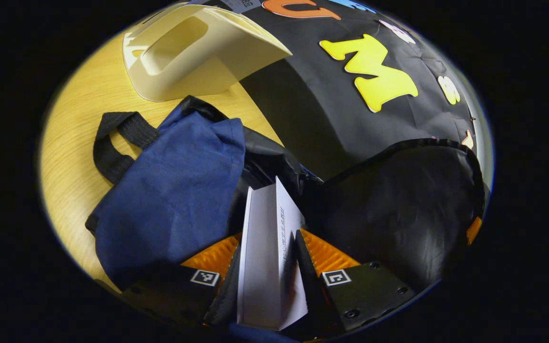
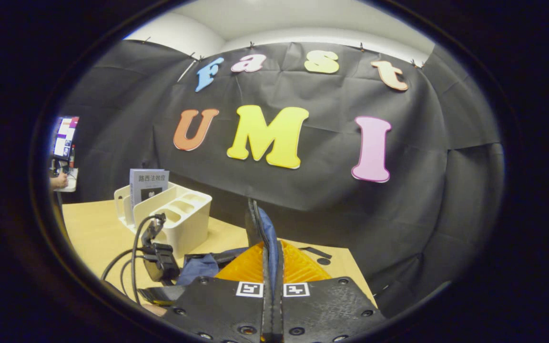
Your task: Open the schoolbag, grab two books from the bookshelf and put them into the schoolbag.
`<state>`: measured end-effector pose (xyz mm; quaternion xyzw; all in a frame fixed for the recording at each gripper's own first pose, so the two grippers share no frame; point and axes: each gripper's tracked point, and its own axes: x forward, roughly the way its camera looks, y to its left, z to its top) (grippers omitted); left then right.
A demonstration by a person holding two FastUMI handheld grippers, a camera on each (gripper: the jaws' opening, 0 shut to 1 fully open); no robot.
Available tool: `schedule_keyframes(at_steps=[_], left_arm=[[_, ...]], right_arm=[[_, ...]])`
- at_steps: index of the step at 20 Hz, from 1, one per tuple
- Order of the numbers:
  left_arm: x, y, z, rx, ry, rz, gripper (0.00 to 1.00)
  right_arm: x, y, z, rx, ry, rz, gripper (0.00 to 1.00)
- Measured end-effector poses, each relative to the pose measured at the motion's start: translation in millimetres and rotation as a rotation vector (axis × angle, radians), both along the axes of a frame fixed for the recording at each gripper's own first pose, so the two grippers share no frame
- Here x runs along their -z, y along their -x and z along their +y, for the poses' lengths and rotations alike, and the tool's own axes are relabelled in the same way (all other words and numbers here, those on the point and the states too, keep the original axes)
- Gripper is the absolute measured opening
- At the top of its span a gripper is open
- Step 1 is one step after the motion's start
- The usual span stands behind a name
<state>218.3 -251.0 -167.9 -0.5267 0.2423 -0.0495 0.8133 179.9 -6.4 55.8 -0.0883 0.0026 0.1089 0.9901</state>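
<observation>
While left gripper point(image 1: 269, 267) clamps book point(image 1: 267, 247) | right gripper view: bookshelf point(image 2: 169, 214)

left gripper view: close, down onto schoolbag point(image 1: 174, 190) | right gripper view: level, toward wall | shared: bookshelf point(image 1: 193, 52), table point(image 1: 79, 119)

Light: bright, even, from overhead; the bench point(image 1: 79, 157) glows warm.
Shadows: soft, dark inside the schoolbag point(image 1: 398, 209).
Distortion: strong fisheye bending at the edges.
Focus: sharp, close fingers slightly soft.
</observation>
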Motion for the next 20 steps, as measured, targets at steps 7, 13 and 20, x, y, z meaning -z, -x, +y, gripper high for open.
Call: schedule_keyframes(at_steps=[7,13,20], left_arm=[[-1.6,15.2,6.2,0.096,-0.039,-0.015,0.84],[0.4,35.0,40.6,0.114,-0.145,-0.053,0.84],[0.2,61.8,91.6,0.161,-0.390,-0.141,0.83]], right_arm=[[17.9,7.5,-12.6,0.052,-0.085,0.052,0.01],[47.1,9.6,-13.9,0.084,-0.177,0.122,0.01],[62.5,14.7,-9.9,0.100,-0.197,0.142,0.01]])
